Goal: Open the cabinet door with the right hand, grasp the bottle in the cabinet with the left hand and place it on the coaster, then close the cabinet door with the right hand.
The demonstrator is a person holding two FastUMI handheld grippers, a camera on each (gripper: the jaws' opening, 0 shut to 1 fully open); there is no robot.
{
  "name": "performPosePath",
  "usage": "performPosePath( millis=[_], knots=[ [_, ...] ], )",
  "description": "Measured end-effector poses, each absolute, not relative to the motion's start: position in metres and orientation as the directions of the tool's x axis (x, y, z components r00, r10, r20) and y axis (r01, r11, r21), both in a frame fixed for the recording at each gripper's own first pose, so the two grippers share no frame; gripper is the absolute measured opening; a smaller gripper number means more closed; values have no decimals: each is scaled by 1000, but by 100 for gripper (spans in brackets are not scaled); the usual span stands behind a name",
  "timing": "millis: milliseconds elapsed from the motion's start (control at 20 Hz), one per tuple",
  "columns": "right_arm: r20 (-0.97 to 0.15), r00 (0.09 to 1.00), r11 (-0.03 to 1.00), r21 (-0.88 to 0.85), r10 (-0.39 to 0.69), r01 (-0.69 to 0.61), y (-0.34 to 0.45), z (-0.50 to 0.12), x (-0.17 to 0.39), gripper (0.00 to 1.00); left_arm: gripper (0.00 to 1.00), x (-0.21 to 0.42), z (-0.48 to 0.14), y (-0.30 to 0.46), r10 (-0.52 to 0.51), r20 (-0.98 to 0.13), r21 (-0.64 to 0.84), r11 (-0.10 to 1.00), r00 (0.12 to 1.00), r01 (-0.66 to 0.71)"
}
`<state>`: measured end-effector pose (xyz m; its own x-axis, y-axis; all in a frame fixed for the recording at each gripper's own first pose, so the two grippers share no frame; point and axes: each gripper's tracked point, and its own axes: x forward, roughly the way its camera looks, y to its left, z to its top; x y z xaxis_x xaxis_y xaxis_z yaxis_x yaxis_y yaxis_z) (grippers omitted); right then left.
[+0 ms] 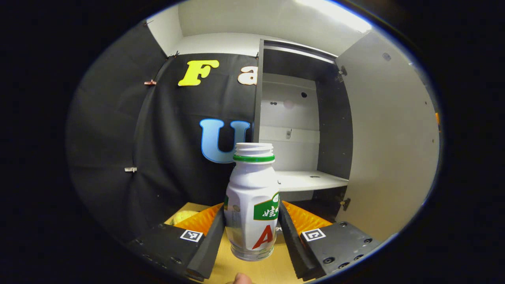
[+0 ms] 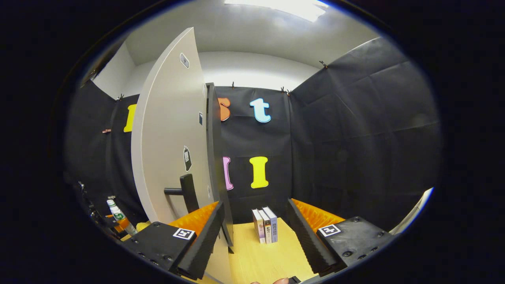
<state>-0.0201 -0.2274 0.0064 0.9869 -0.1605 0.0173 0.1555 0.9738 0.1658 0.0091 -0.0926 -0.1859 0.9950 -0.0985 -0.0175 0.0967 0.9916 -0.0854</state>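
The cabinet (image 1: pixel 300 118) stands open, and in the left gripper view its white shelf (image 1: pixel 307 180) lies bare, with the dark inner wall to the shelf's right and the pale back panel behind it. In front of the cabinet, the left hand-held gripper (image 1: pixel 252 232) has its two fingers closed against the sides of the bottle (image 1: pixel 252 201), a white plastic bottle with a green neck ring, an uncapped threaded mouth and a clear base. The bottle stands upright between the fingers, held above the yellow desk (image 1: pixel 252 272), out of the cabinet and just in front of its open compartment. The cabinet door (image 1: pixel 390 150) is swung wide to the right of the cabinet, its inner face turned toward the bottle. In the right gripper view the same door is seen from its outer side, with a dark handle (image 2: pixel 188 192) on it; the right hand-held gripper (image 2: pixel 255 236) sits beside the door's free edge with its fingers spread wide and nothing between them. Three small books (image 2: pixel 265 225) stand upright on the desk, right of the door. Far to the door's left, the bottle shows again, small and tilted, in the other gripper.
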Motion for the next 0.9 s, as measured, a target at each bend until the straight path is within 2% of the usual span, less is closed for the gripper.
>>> performPosePath(
  millis=[150,350,900],
  knots=[
    [20,984,972,160,-175,170,-228,8,-18,97,77,-5,-224,-84,-97,-33,-36,995,995,96],
    [22,981,967,171,-193,187,-229,12,-20,98,76,-23,-273,-79,-107,-76,-53,993,991,103],
    [-37,968,949,190,-250,252,-254,6,-24,97,78,-36,-358,-84,-154,-110,-54,987,982,149]
  ],
)
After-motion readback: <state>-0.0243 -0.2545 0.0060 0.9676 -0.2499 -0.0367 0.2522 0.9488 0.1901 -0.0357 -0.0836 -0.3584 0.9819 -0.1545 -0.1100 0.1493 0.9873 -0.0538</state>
